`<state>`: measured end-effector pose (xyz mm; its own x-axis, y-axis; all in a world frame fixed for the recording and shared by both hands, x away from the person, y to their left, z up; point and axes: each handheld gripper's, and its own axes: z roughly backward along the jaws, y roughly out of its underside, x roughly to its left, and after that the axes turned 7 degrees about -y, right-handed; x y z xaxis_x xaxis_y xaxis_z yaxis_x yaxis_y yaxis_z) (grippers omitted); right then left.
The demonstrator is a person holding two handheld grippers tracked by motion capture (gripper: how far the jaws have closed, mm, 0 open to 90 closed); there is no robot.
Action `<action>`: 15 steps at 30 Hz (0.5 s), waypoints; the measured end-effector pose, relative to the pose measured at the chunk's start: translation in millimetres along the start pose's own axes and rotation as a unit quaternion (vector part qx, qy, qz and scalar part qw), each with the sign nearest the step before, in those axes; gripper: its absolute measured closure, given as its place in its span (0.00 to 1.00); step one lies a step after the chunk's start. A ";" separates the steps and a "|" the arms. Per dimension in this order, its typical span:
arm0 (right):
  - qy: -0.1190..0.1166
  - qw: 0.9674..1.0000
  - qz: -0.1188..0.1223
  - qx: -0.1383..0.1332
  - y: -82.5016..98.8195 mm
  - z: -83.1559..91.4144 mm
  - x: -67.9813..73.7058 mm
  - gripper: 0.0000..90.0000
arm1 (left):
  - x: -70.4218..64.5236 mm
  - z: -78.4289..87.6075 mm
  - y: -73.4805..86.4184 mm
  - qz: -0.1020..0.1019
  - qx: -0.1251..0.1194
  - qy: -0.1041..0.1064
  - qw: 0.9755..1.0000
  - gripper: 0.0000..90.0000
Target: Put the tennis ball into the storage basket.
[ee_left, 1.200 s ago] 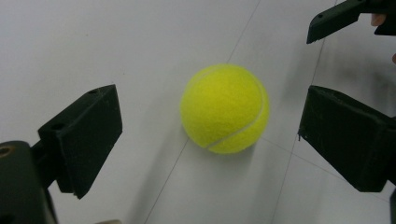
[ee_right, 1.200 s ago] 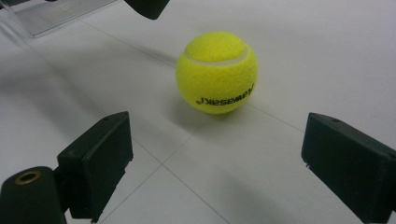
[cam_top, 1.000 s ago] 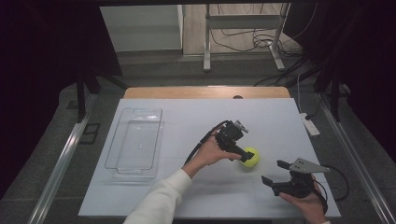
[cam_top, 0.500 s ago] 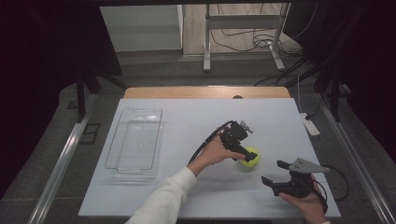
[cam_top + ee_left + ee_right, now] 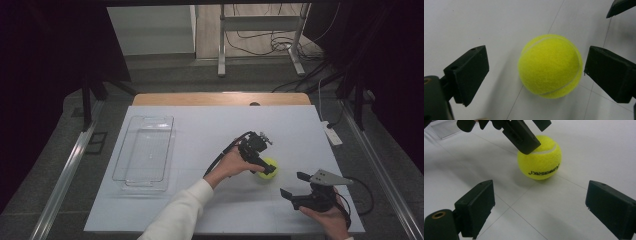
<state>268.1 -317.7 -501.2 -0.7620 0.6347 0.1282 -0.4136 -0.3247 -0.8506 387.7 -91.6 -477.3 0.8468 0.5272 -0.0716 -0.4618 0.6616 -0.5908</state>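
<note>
Slowly, the left gripper is coming down over the ball, a little closer than a moment ago. Its jaws are standing wide open, one on each side of the ball. In the left gripper view the ball is sitting between the two jaws, nearer the right one, and not touching either. It is resting on the table.

Far off to the left of that gripper, a clear tray is lying on the table. A hand in a white sleeve is holding the left gripper, and its black cable is trailing behind.

To the right of the ball, near the table's front edge, the right gripper is waiting in the other hand. Its jaws are wide open too, holding nothing. In the right gripper view the ball is sitting out ahead of them, well apart, with the left gripper reaching over its top.
</note>
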 end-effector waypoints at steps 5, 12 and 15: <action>0.000 1.000 0.000 0.000 0.1 0.0 -0.2 0.10 | -2.5 -5.5 -0.1 -0.001 0.006 0.000 1.000 0.07; -0.001 1.000 0.000 -0.001 0.3 -0.1 -0.3 0.10 | -5.1 -12.9 0.1 -0.004 0.016 0.006 1.000 0.08; -0.002 1.000 0.000 -0.001 0.3 -0.1 -0.3 0.10 | -6.3 -15.0 0.2 -0.007 0.018 0.006 1.000 0.09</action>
<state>268.3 -317.9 -501.5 -0.7633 0.6327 0.1304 -0.4132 -0.3231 -0.8514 386.2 -102.8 -489.1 0.8560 0.5116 -0.0744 -0.4596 0.6871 -0.5628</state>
